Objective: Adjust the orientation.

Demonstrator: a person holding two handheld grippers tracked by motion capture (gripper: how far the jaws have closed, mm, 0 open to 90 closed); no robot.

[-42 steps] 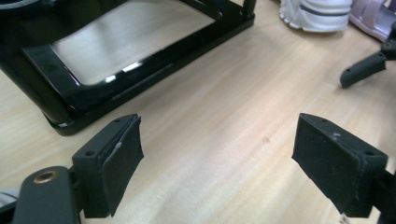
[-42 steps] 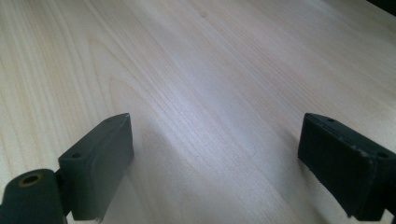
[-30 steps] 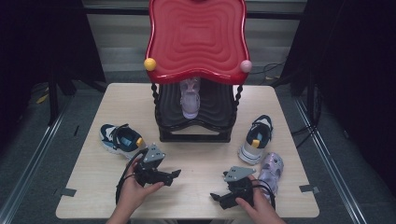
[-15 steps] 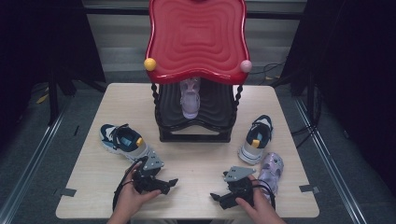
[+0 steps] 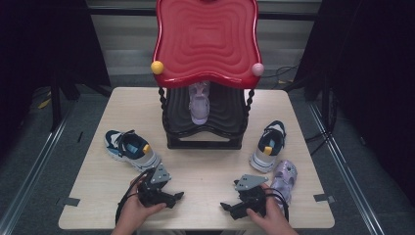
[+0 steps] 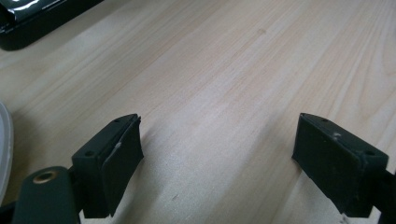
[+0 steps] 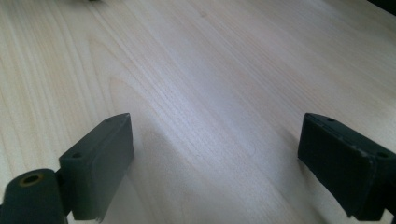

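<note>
One lilac shoe (image 5: 199, 102) sitting on rack (image 5: 204, 128) lower shelf. Remaining: two navy sneakers, lilac sandal (image 5: 283, 177) beside rack. Left gripper (image 5: 177, 197), right gripper (image 5: 226, 206) both spread, gripping nothing, resting in front of rack.

- My left claw (image 5: 178, 196) sits low over the table (image 5: 205, 171), jaws wide apart, nothing between them.
- My right claw (image 5: 225, 206) sits low too, jaws spread and empty.
</note>
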